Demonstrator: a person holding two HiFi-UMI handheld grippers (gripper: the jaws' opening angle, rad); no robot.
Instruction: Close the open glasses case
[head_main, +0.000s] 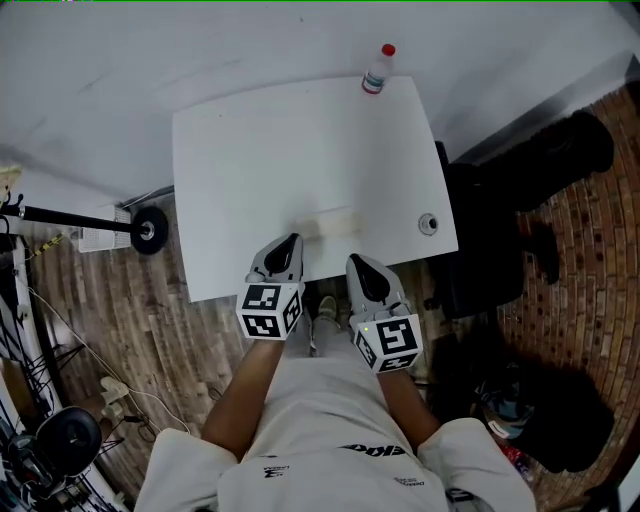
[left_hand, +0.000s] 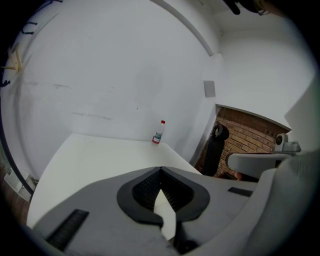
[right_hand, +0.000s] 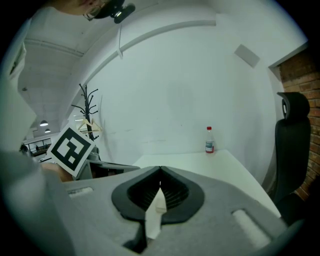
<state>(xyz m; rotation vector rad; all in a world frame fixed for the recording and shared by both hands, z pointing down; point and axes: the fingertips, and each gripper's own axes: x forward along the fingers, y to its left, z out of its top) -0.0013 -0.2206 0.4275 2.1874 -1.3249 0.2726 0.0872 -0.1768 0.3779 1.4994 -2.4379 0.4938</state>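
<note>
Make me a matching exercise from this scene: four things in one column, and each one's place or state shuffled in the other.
Things
1. bottle
2. glasses case
3. black chair
4. left claw

Places or states
a. shut, with nothing in it
b. at the far right corner of the table
c. on the floor beside the table's right edge
d. near the table's front edge, just ahead of the claws

Pairs: 1-b, 2-d, 3-c, 4-a
</note>
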